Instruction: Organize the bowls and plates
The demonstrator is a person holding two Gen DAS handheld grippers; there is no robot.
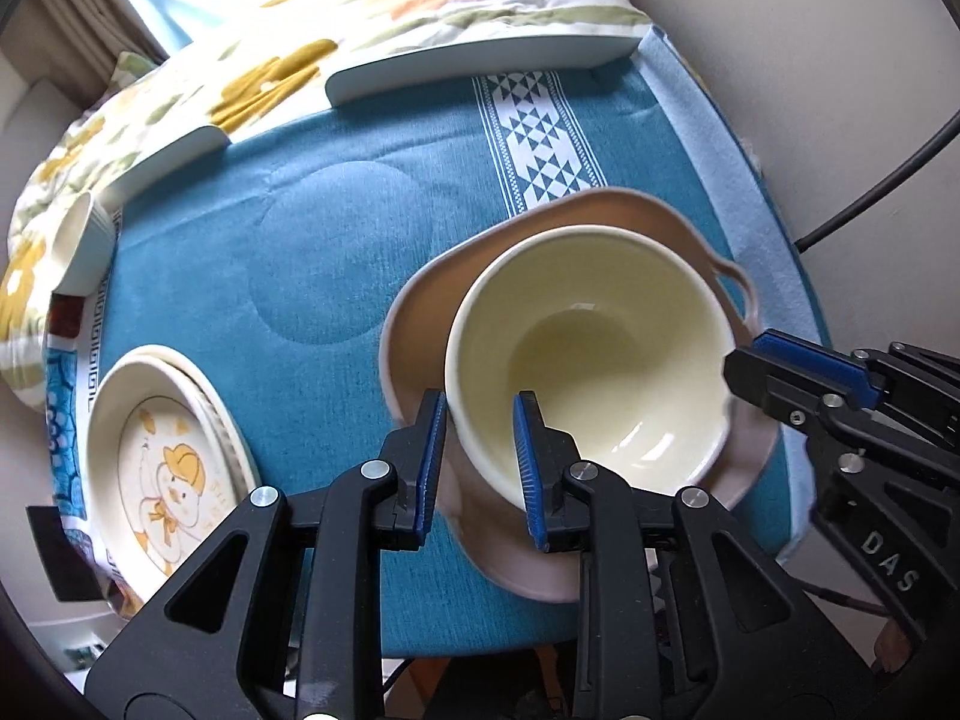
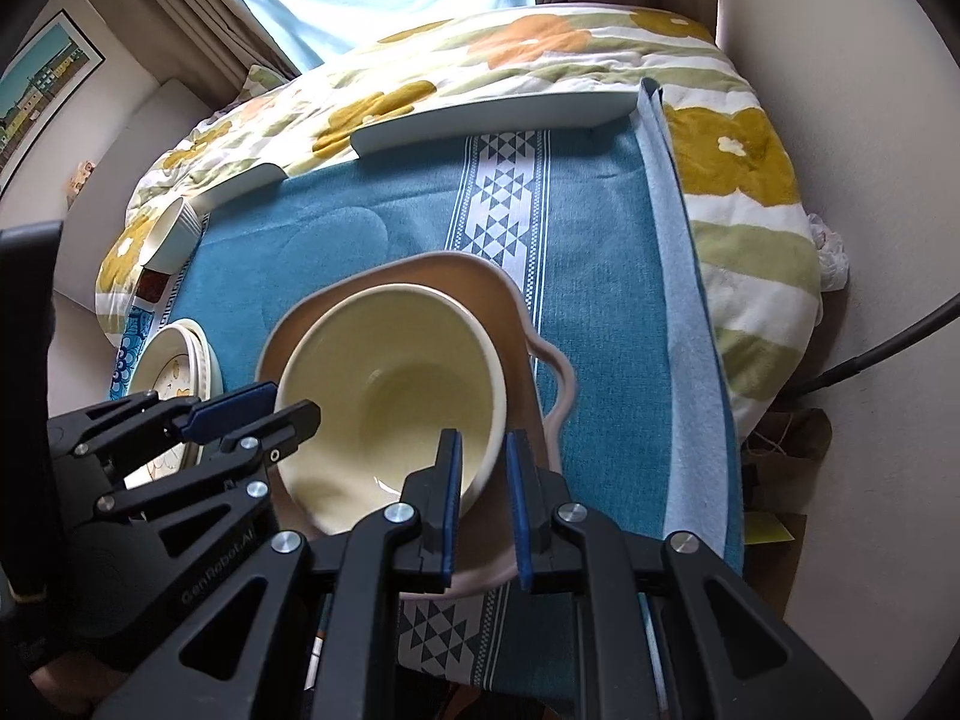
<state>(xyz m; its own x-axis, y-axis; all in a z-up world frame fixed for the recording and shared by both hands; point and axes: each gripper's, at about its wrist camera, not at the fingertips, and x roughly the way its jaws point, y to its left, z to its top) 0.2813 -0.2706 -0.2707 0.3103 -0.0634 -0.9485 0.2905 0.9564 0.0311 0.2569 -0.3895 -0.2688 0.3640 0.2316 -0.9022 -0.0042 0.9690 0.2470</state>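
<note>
A cream bowl (image 1: 594, 354) sits tilted in a pink dish with a loop handle (image 1: 600, 216) on the blue cloth. My left gripper (image 1: 480, 462) has its jaws either side of the bowl's near-left rim, one pad outside, one inside. My right gripper (image 2: 483, 504) straddles the bowl's (image 2: 396, 396) right rim the same way, above the pink dish (image 2: 510, 312). Each gripper shows in the other's view: the right one (image 1: 744, 372), the left one (image 2: 294, 408). A stack of cream plates with a duck picture (image 1: 168, 474) lies at the left.
A small ribbed cup (image 1: 84, 240) stands at the far left of the table. Two pale curved pieces (image 1: 480, 57) lie along the table's (image 1: 300, 252) back edge. A flowered quilt (image 2: 738, 168) lies behind and to the right. A wall is close on the right.
</note>
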